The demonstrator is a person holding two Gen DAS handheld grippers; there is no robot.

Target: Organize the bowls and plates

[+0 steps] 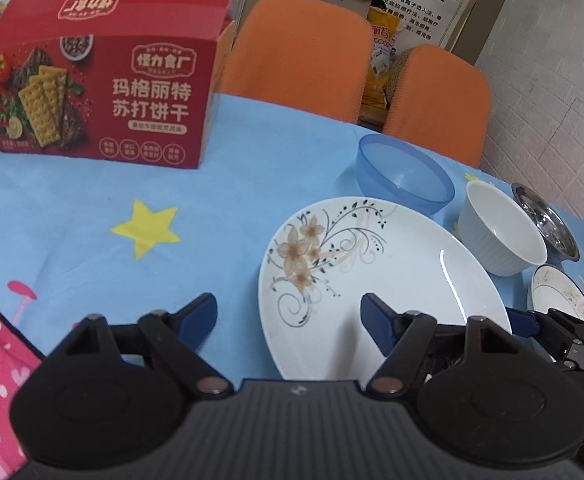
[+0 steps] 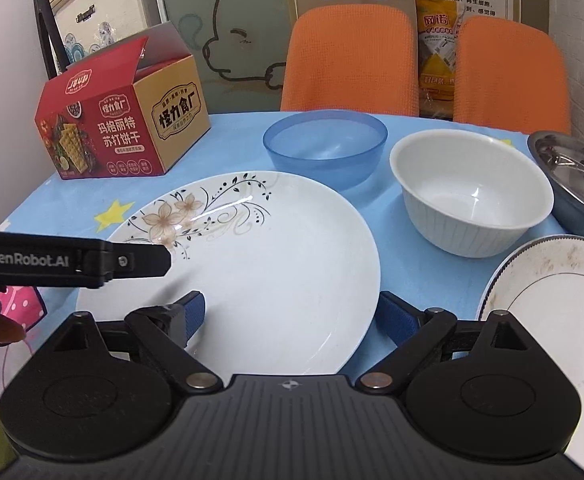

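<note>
A: Two grippers, both spread wide, holding nothing?
B: Yes. The left gripper [image 1: 288, 314] and right gripper [image 2: 290, 316] hover low over the large white floral plate [image 2: 260, 264], which lies on the blue star-patterned desk [image 1: 72, 208].
A: Room?
B: The translucent blue bowl [image 2: 323, 148] and white ribbed bowl [image 2: 471, 192] sit just behind the plate.

the right gripper [image 2: 290, 318] spreads wide over the floral plate [image 2: 252, 272] on the tabletop [image 2: 236, 136]. beyond sit a blue bowl [image 2: 325, 148], white bowl [image 2: 471, 192] and steel bowl [image 2: 579, 180].
</note>
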